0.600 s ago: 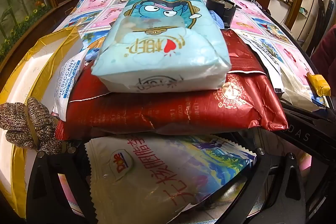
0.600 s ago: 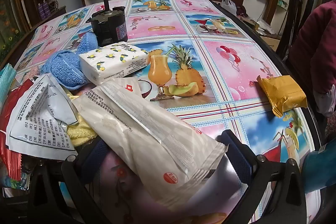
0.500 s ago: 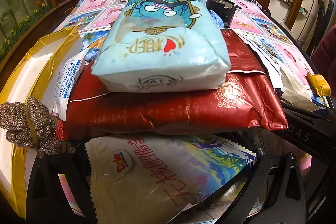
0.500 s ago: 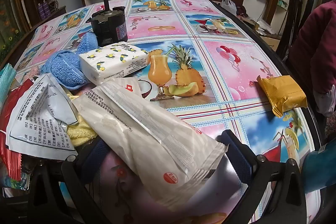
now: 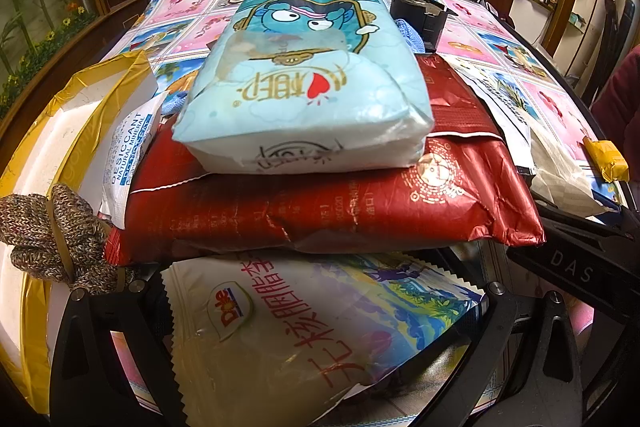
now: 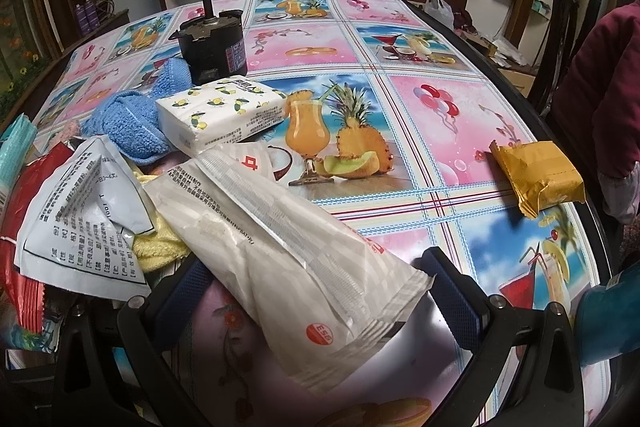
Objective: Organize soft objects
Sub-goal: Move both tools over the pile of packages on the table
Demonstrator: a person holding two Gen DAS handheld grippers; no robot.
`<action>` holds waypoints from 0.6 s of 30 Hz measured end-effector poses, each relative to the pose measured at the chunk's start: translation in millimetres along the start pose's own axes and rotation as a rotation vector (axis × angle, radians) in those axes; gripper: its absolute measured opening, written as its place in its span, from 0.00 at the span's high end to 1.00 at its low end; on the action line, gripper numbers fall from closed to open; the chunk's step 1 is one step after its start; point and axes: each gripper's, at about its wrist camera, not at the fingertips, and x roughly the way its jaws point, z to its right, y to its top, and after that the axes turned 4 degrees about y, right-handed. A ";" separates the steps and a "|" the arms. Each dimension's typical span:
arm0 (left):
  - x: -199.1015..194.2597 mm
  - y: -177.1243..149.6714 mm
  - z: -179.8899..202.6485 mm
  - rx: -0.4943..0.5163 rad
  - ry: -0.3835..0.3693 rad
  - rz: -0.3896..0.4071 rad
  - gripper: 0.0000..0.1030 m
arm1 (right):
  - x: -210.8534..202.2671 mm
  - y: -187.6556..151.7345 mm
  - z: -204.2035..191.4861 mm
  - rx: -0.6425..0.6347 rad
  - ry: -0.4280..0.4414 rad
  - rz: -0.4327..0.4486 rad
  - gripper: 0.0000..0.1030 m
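Note:
In the left wrist view a light blue tissue pack (image 5: 304,83) lies on a red foil pouch (image 5: 328,199), which lies over a Dole bag (image 5: 304,331). My left gripper (image 5: 320,311) is open, its fingers on either side of the Dole bag's near end. In the right wrist view my right gripper (image 6: 316,291) is open around a long white-grey packet (image 6: 280,239) that lies between its fingers (image 6: 452,291). A lemon-print tissue pack (image 6: 220,115), a blue towel (image 6: 128,127), a yellow cloth (image 6: 160,243) and a printed white sachet (image 6: 84,211) lie beyond it.
A black motor-like cylinder (image 6: 212,47) stands behind the tissue pack. A gold wrapped snack (image 6: 536,179) lies near the table's right edge, by a person's maroon sleeve (image 6: 600,99). A white and gold box (image 5: 52,131), a desiccant sachet (image 5: 128,147) and a knitted piece (image 5: 56,231) lie at left.

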 end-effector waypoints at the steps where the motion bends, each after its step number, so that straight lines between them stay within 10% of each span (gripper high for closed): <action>1: 0.0 0.0 -0.1 0.000 0.000 0.000 0.00 | -0.2 -0.5 0.2 -0.004 0.003 -0.004 0.00; 18: -11.3 -13.4 15.9 0.132 -0.085 -0.034 0.00 | -6.8 -7.0 -4.1 -0.062 0.039 -0.078 0.00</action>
